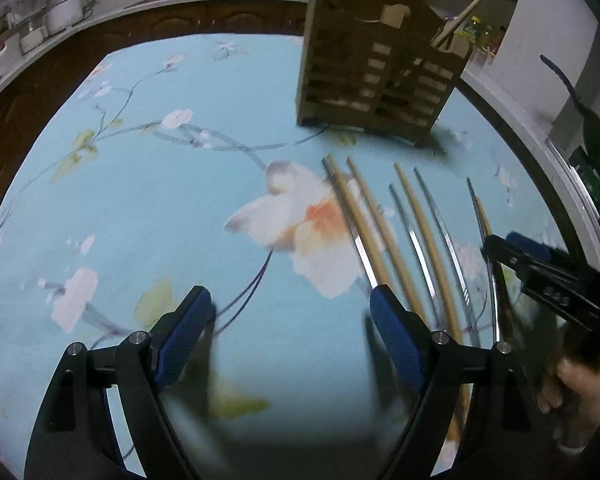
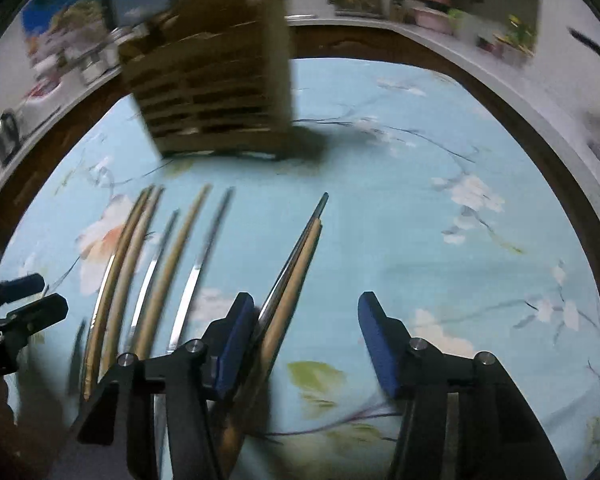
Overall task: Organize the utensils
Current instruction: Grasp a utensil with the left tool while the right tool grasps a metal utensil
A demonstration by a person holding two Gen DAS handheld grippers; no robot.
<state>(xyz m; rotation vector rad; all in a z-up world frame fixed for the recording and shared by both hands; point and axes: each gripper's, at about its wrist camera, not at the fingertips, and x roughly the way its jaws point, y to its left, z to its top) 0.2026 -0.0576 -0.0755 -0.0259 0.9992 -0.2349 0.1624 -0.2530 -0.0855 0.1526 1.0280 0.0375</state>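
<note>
Several wooden and metal chopsticks lie side by side on the blue floral tablecloth; they also show in the right wrist view. A wooden slatted utensil holder stands behind them, with a few utensils in it; the right wrist view shows it too. My left gripper is open and empty, just left of the chopsticks. My right gripper is open, low over the cloth. A metal and wooden chopstick pair lies against its left finger. The right gripper also shows in the left wrist view.
A dark wooden cabinet and white counter with jars and containers run behind the table. A kettle stands on the counter at far left. Open cloth lies left of the chopsticks and right of the holder.
</note>
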